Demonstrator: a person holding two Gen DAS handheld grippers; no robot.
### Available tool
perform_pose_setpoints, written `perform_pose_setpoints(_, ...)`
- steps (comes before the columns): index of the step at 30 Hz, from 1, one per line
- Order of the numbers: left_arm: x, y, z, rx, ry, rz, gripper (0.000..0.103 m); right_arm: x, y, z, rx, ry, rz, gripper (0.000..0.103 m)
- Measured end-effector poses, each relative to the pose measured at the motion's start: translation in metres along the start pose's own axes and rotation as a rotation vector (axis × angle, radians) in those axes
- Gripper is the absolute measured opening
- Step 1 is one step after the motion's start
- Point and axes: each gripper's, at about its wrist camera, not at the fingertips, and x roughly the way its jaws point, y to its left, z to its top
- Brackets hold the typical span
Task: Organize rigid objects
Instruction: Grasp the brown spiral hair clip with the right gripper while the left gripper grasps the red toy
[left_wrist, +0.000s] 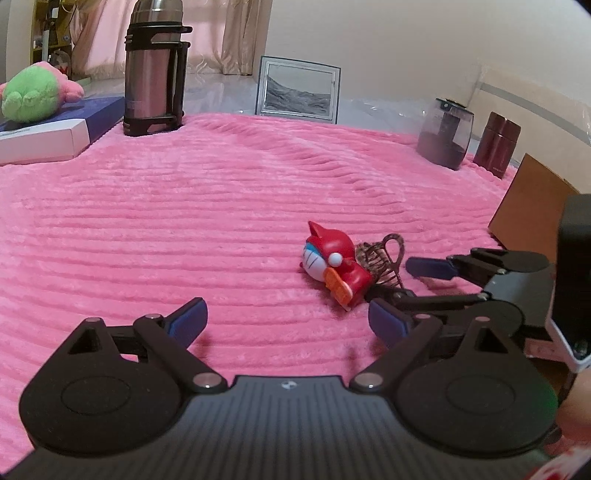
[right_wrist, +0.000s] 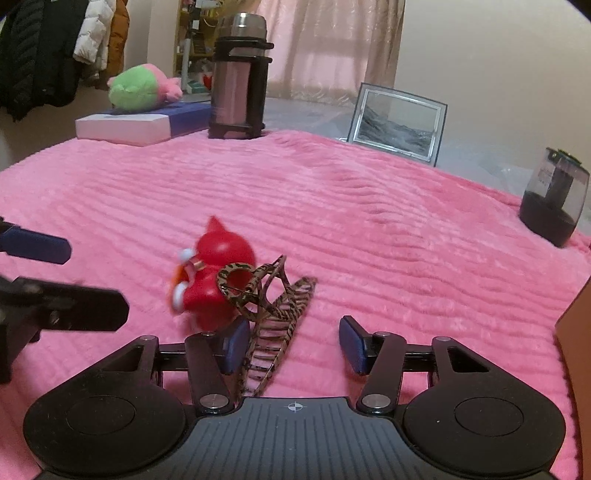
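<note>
So the red toy (left_wrist: 334, 264) lies mid pink blanket (left_wrist: 184, 221), touching the leopard hair claw (right_wrist: 266, 317). Left gripper (left_wrist: 288, 321) & right gripper (right_wrist: 291, 345) both spread wide, holding nothing.

Pale beige wall (right_wrist: 498, 55) at upper right, sheer pink curtains (right_wrist: 325, 48) glowing at top centre, coats (right_wrist: 55, 48) hanging upper left.

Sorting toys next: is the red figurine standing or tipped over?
Tipped over: the red figurine lies on its side on the pink blanket.
</note>
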Motion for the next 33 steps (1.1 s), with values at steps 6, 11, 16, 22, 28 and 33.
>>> perform_pose_setpoints(6, 0.001, 0.002, -0.001, 0.0, 0.002, 0.001, 0.092, 0.001, 0.006, 0.003, -0.044, -0.024, -0.005, 0.029)
perform_pose_setpoints(11, 0.002, -0.002, 0.0, 0.008, -0.001, -0.007, 0.092, -0.008, -0.002, 0.001, 0.016, -0.039, -0.006, 0.024)
perform_pose_setpoints(16, 0.01, -0.013, 0.005, 0.025, -0.007, -0.03, 0.092, -0.03, -0.019, -0.003, 0.086, -0.057, -0.03, 0.024)
perform_pose_setpoints(22, 0.029, -0.032, 0.014, 0.025, -0.019, -0.042, 0.085, -0.049, -0.041, -0.014, 0.142, -0.052, -0.071, 0.024)
perform_pose_setpoints(28, 0.054, -0.04, 0.026, -0.01, -0.02, -0.016, 0.066, -0.056, -0.05, -0.02, 0.155, -0.043, -0.068, 0.024)
perform_pose_setpoints(33, 0.069, -0.041, 0.033, -0.014, -0.002, 0.011, 0.052, -0.054, -0.052, -0.02, 0.16, -0.044, -0.055, 0.024)
